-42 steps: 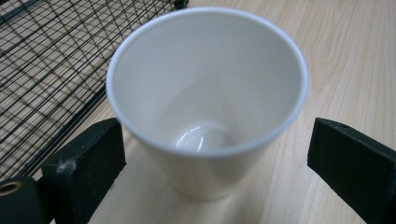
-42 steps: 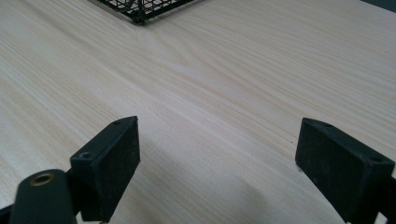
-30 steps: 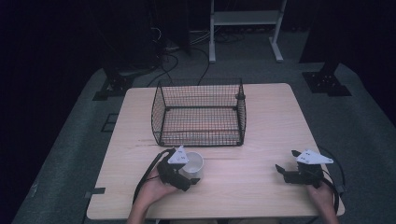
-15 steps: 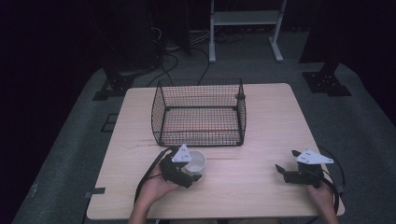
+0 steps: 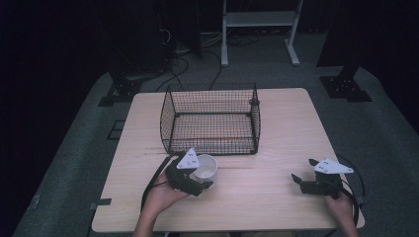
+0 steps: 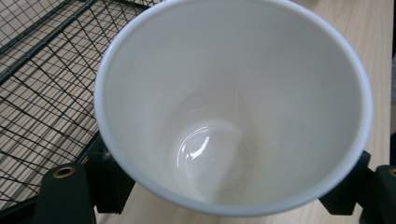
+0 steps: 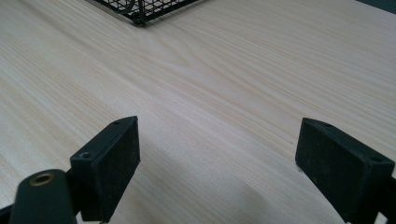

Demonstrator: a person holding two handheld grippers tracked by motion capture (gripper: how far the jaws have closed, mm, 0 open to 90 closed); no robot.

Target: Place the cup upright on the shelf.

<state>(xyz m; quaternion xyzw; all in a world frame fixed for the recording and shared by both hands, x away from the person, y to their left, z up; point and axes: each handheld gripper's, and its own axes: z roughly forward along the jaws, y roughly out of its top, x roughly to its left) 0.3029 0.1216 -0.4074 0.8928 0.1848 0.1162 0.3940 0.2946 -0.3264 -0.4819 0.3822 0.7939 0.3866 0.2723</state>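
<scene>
A white cup (image 5: 206, 167) sits between the jaws of my left gripper (image 5: 202, 178), just in front of the wire basket (image 5: 212, 90). In the left gripper view the empty cup (image 6: 233, 107) is seen from above, mouth toward the camera. The black pads (image 6: 109, 179) press on its outside on both sides, so the left gripper (image 6: 229, 186) is shut on it. My right gripper (image 5: 298, 181) rests near the table's front right, held by a hand. In the right gripper view its jaws stand wide apart around bare wood, so the right gripper (image 7: 229, 172) is open.
The black wire basket (image 6: 42, 70) stands empty at the middle back of the light wooden table (image 5: 276, 148); one of its corners (image 7: 140, 7) lies ahead of the right gripper. Cables trail from both grippers. Dark floor, stands and a white frame surround the table.
The left gripper and the cup in it have risen slightly, toward the basket's front. The right gripper has stayed in place.
</scene>
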